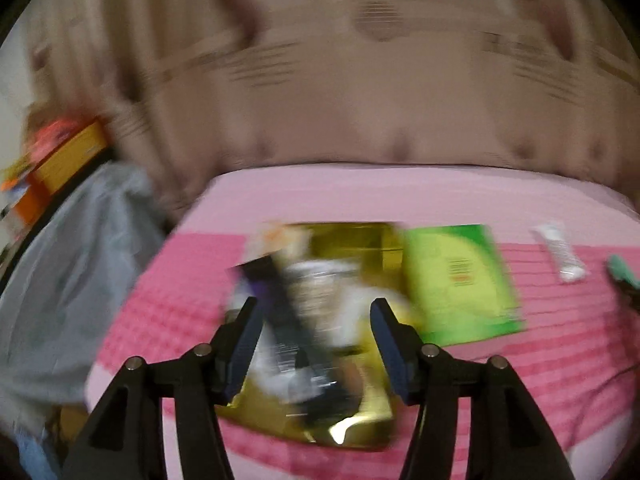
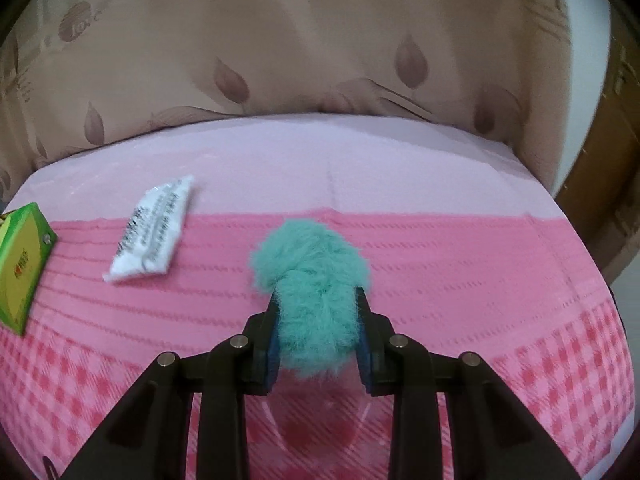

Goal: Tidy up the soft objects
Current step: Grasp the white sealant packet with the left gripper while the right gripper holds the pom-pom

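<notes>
My right gripper [image 2: 318, 300] is shut on a fluffy teal pom-pom [image 2: 310, 264] and holds it over the pink cloth. My left gripper [image 1: 314, 308] is open above a gold tray [image 1: 360, 424] that holds a dark tube [image 1: 304, 340] and other blurred packets. A green packet [image 1: 460, 280] lies right of the tray; it also shows at the left edge of the right wrist view [image 2: 22, 268]. A white tube [image 2: 152, 232] lies on the cloth; it also shows in the left wrist view [image 1: 560, 256].
The table carries a pink checked cloth [image 2: 520, 280]. A brown leaf-print curtain [image 2: 320, 40] hangs behind it. A grey bag [image 1: 60, 280] and orange and yellow boxes [image 1: 60, 156] stand left of the table. A wooden door [image 2: 600, 160] is at the right.
</notes>
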The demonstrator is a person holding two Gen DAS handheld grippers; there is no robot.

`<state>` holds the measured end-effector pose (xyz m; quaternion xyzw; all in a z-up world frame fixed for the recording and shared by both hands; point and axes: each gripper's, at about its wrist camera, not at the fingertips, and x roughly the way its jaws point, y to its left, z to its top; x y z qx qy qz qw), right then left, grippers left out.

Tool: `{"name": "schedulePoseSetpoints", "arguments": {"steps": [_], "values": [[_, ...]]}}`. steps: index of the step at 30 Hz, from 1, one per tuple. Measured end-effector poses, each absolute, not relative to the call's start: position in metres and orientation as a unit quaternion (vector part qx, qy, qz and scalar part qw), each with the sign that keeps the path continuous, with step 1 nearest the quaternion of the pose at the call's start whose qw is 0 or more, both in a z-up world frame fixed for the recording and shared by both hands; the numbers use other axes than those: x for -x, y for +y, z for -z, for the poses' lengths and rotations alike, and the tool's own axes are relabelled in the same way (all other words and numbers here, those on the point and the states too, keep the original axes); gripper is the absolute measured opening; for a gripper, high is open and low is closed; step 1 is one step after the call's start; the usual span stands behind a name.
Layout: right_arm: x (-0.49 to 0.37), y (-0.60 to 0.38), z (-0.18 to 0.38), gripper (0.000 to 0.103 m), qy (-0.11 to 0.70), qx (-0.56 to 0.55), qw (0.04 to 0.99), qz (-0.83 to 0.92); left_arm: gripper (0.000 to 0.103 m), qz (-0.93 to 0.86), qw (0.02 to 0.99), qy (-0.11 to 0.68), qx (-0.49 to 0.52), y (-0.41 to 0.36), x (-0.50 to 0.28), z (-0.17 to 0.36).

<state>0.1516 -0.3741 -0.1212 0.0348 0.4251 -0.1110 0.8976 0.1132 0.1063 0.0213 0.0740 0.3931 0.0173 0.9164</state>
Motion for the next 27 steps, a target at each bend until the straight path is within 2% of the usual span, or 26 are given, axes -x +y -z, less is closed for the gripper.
{"name": "schedulePoseSetpoints", "arguments": {"steps": [6, 13, 27], "values": [[-0.132, -0.391, 0.128, 0.028, 0.434, -0.074, 0.89, 0.119, 0.057, 0.092, 0.892, 0.438, -0.067, 0.016, -0.136, -0.01], [-0.135, -0.389, 0.132, 0.028, 0.443, -0.072, 0.886, 0.119, 0.057, 0.161, 0.842, 0.513, -0.048, -0.076, -0.179, 0.027], [-0.136, -0.393, 0.134, 0.031, 0.443, -0.09, 0.886, 0.106, 0.058, 0.152, 0.819, 0.553, -0.001, -0.162, -0.253, 0.074]]}}
